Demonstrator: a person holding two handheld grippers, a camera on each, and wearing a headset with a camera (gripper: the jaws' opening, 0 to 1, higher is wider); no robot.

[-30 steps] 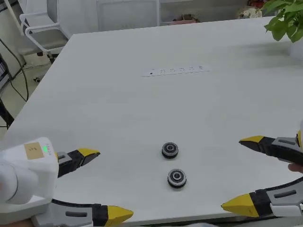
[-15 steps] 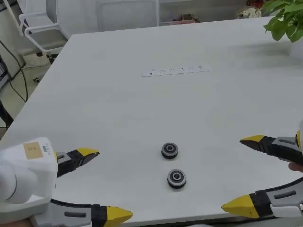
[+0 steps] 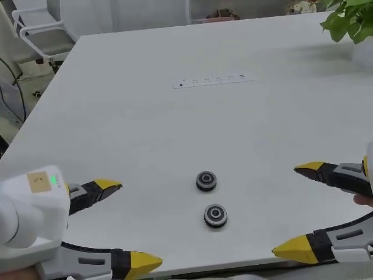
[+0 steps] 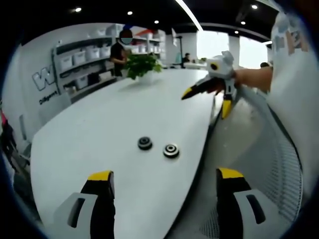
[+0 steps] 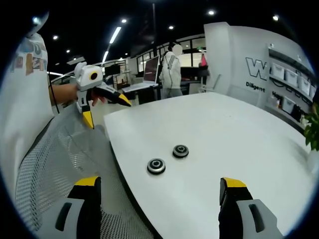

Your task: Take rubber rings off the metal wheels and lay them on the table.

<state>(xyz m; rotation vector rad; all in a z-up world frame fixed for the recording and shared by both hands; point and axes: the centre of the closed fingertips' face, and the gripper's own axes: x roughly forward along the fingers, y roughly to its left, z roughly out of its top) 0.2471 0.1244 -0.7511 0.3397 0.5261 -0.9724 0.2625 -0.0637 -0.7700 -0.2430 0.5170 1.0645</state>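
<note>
**Open-plan office or showroom**

A large white table (image 3: 145, 134) carries an inset socket strip (image 3: 213, 80) toward its far edge and a potted plant (image 3: 348, 20) at its far right corner. Around it stand a white chair (image 3: 41, 36), wall shelves of storage bins (image 4: 82, 57), large wall lettering (image 5: 259, 67), recessed ceiling spotlights (image 5: 213, 12), and a person (image 5: 172, 72) standing beside a monitor (image 5: 151, 68).

You've got two small round wheels lying flat, face up, on the table (image 3: 145, 128), close to your edge and roughly mid-width. The far wheel (image 3: 206, 181) and the near wheel (image 3: 215, 214) sit just beside each other with a gap, not touching. The near one is offset slightly to your right. Each has a silvery face, a dark hub and a black rubber ring (image 3: 215, 224) seated round the rim. No ring lies loose on the table. Finer detail is too small to tell.
</note>
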